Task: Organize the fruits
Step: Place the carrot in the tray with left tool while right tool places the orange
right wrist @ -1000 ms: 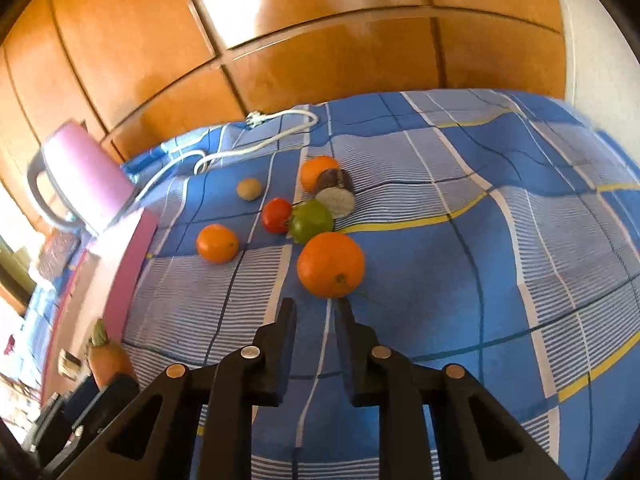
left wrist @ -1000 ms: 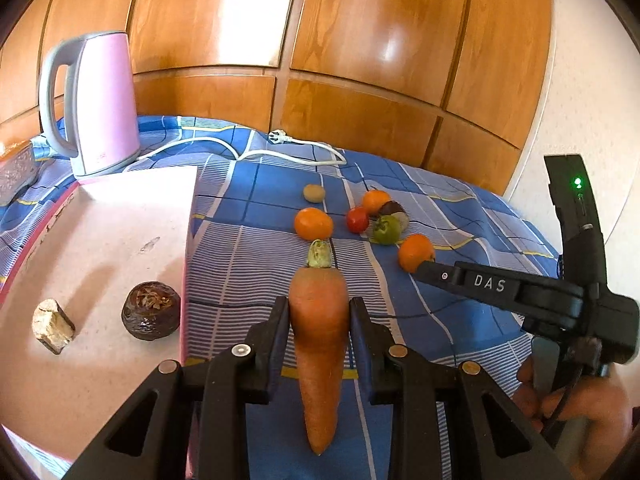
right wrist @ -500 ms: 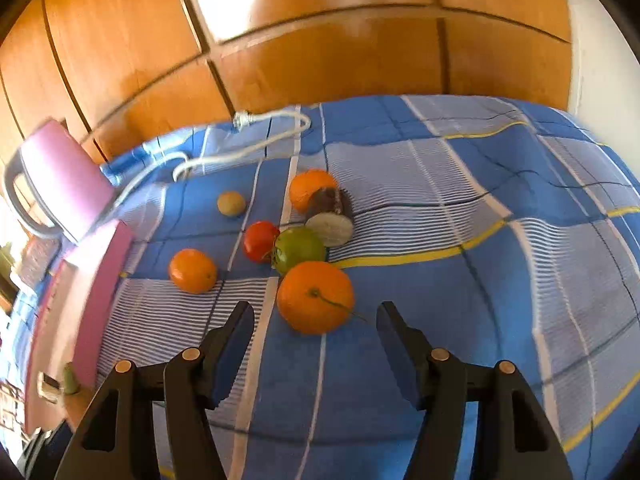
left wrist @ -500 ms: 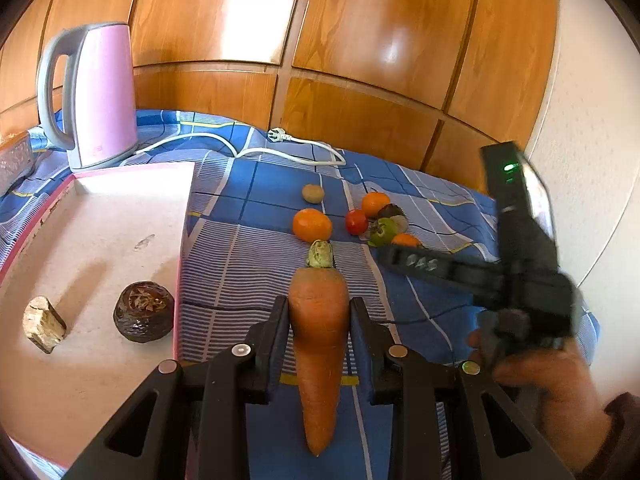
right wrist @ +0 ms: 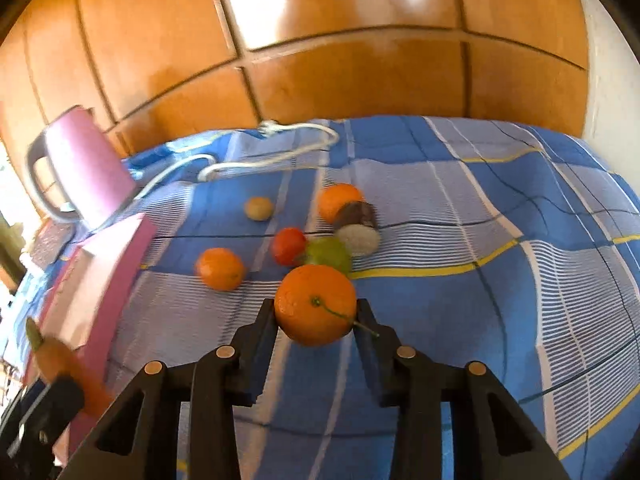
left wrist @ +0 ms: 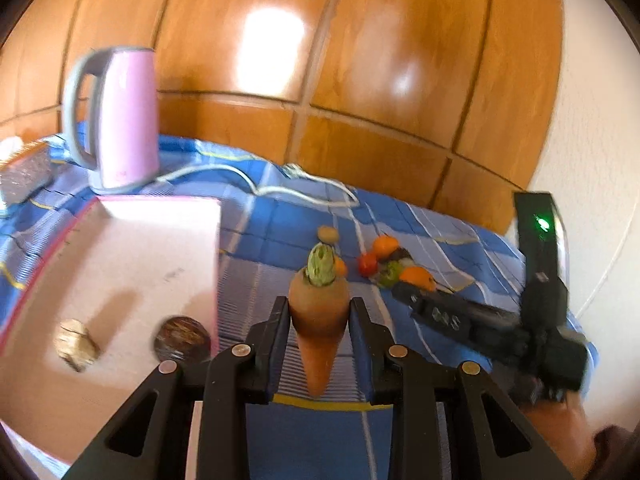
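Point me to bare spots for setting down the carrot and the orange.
The pink tray is mostly bare beyond the dark round fruit and tan chunk at its near end. The cloth right of the fruit cluster is bare too. Crowded: the cluster itself, and around the kettle with its cord.

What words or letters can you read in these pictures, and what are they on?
White marks on the black right hand-held gripper, on its finger: too blurred to read.
Tall pink electric kettle: no writing shows.
Pale cutting board with pink edge: no writing shows.
Nothing else carries words or numbers.
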The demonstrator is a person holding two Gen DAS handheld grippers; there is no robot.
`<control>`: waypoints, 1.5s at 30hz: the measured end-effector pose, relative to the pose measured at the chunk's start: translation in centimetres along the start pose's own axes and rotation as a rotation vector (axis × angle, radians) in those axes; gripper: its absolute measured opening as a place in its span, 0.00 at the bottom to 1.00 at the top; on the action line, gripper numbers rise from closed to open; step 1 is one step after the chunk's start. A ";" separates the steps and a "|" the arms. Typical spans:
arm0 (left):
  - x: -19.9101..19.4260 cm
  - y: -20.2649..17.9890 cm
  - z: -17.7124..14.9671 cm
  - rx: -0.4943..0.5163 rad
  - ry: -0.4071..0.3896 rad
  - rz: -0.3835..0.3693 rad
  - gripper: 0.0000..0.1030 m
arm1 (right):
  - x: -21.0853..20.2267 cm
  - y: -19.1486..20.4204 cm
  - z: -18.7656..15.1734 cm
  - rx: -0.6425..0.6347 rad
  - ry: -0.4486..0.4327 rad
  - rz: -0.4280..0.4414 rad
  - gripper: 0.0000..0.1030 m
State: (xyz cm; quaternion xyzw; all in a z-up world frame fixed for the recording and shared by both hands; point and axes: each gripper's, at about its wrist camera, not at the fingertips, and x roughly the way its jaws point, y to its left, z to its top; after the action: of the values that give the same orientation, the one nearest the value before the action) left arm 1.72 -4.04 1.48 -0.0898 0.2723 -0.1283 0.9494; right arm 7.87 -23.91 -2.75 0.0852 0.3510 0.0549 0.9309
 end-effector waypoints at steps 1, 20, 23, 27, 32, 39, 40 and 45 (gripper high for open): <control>-0.3 0.4 0.2 -0.010 -0.012 0.021 0.29 | -0.2 0.5 0.0 -0.012 -0.006 0.013 0.37; -6.2 7.9 1.7 -0.252 -0.160 0.140 0.29 | -3.1 11.8 0.9 -0.126 -0.034 0.273 0.37; -6.6 9.1 2.1 -0.258 -0.179 0.199 0.27 | -3.0 12.8 1.3 -0.132 -0.027 0.297 0.37; -5.3 11.0 1.8 -0.311 -0.133 0.255 0.26 | -2.4 14.9 1.3 -0.175 -0.008 0.322 0.38; -4.6 12.6 1.1 -0.390 -0.107 0.368 0.39 | -0.6 17.2 1.1 -0.212 0.068 0.373 0.40; -3.6 14.2 0.5 -0.474 -0.045 0.477 0.68 | 0.4 17.4 0.7 -0.180 0.092 0.369 0.45; -3.5 14.1 0.5 -0.469 -0.040 0.491 0.73 | 0.3 17.4 0.6 -0.181 0.092 0.368 0.45; -3.7 13.9 0.4 -0.465 -0.060 0.536 0.89 | -0.3 16.4 0.6 -0.170 0.077 0.349 0.48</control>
State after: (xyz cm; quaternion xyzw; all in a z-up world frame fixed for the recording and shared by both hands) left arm 1.59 10.27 0.35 -0.2326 0.2800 0.1933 0.9111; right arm 7.36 -7.94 1.08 0.0635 0.3601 0.2479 0.8971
